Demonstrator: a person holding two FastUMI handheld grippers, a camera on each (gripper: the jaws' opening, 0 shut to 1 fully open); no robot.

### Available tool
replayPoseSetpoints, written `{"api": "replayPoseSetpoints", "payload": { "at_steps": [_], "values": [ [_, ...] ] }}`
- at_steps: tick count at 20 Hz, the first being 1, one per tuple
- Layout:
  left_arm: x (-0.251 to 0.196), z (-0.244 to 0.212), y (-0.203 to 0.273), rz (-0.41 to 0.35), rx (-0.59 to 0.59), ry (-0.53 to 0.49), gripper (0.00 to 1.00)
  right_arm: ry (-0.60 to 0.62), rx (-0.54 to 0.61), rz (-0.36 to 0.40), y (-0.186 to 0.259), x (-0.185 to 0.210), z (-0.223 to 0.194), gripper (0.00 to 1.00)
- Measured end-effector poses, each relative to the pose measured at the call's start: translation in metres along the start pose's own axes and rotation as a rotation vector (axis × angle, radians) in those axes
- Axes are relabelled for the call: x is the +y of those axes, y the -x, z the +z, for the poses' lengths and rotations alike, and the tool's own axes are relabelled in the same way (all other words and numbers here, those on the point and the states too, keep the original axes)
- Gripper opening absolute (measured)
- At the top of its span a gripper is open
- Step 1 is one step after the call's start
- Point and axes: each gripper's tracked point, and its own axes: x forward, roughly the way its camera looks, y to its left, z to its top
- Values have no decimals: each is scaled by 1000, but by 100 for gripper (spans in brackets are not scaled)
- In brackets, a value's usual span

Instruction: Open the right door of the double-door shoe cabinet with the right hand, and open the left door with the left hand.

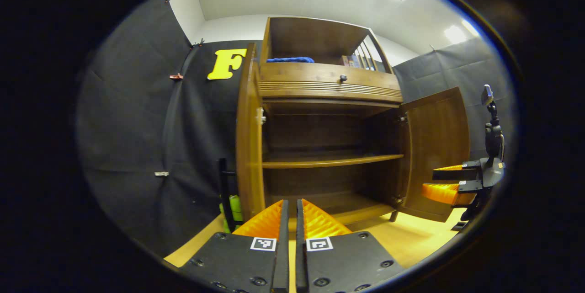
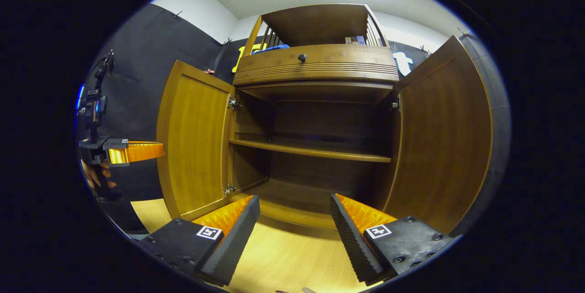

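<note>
I see the cabinet (image 2: pixel 315 114) at 12 o'clock with the left door (image 2: pixel 194 140) and right door (image 2: pixel 441 133) both swung open. My left gripper (image 1: pixel 289 215) has its jaws together on nothing. My right gripper (image 2: pixel 295 213) has its jaws wide apart, clear of both doors.

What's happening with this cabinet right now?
A person holding a claw in each hand has been working on the wooden shoe cabinet. Both the left door and the right door stand swung open, showing bare shelves. The left claw is shut on nothing; the right claw is open, in front of the cabinet.
</note>
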Motion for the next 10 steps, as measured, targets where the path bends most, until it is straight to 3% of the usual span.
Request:
{"api": "replayPoseSetpoints", "payload": {
  "at_steps": [4,5,9,10],
  "values": [
    [-11,-5,-15,-15,12,30,27,5,-3,-7,10,-3,2,98],
    [-15,-7,-18,-23,18,44,36,6,-4,-13,13,-5,4,98],
    [-22,-15,-27,-36,32,30,96,25,-13,-30,19,-11,11,98],
    [-24,-16,-30,-40,36,37,95,33,-15,-35,20,-13,12,98]
  ]
}}
